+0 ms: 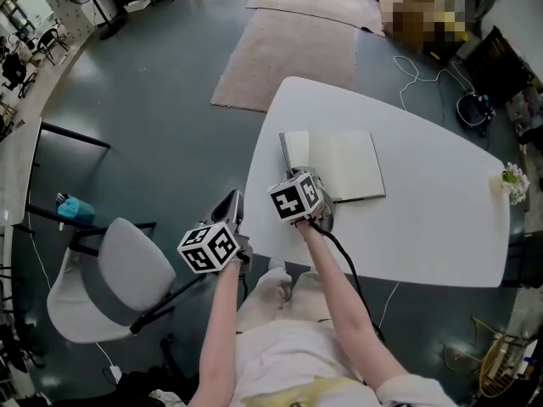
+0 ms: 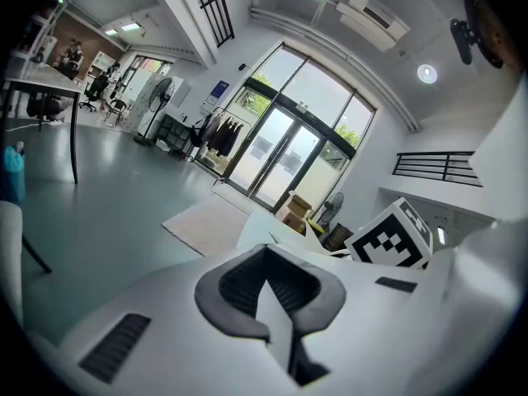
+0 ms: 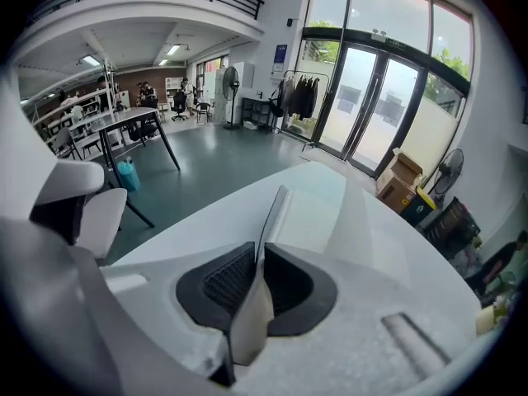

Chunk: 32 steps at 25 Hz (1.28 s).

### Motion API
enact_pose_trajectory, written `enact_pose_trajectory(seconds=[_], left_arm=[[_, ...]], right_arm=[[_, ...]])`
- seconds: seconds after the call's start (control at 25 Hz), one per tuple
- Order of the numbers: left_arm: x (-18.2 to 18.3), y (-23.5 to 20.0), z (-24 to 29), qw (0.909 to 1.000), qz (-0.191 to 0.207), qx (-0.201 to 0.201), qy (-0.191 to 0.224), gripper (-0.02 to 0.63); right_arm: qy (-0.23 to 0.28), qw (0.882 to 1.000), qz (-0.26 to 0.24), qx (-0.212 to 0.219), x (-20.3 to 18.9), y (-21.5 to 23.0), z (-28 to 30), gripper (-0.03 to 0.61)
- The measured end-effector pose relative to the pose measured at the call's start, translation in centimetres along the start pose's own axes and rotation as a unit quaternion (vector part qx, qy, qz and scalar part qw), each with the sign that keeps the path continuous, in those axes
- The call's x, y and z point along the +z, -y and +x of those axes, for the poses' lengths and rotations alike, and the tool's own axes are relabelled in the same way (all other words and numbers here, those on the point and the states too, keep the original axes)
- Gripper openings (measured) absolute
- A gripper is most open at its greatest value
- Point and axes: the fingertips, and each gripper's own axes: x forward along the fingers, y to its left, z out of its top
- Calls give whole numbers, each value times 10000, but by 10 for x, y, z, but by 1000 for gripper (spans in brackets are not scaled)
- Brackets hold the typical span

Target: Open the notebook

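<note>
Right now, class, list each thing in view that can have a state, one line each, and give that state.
notebook: lying on the table, partly open
cover: lifted up on edge, pinched
right gripper: jaws shut on the cover
left gripper: jaws together, nothing between them, held off the table's near edge

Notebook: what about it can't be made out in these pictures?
- Writing on the notebook pages: too small in the head view.
- The cover, held in the jaws of the right tool: seen only edge-on in the right gripper view.
- Grip spot: hidden by the marker cube in the head view.
</note>
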Motion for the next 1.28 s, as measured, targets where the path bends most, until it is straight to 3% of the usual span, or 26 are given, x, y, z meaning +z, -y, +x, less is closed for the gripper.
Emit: enact_pose_trajectory(seconds=[0.88,1.04,1.28], left_arm=[[-2,-24,-6,9998,-49,165,-89,0],[0,-20,-4,9999,19,91,-111,0],[2,0,2,9993,320,-159,-137,0]], right_arm=[[-247,9993,148,223,-13,-27,36,37],[85,9966,512,636,-6,-33,31,38],[857,9806,1237,1258,4,-20,9,43]])
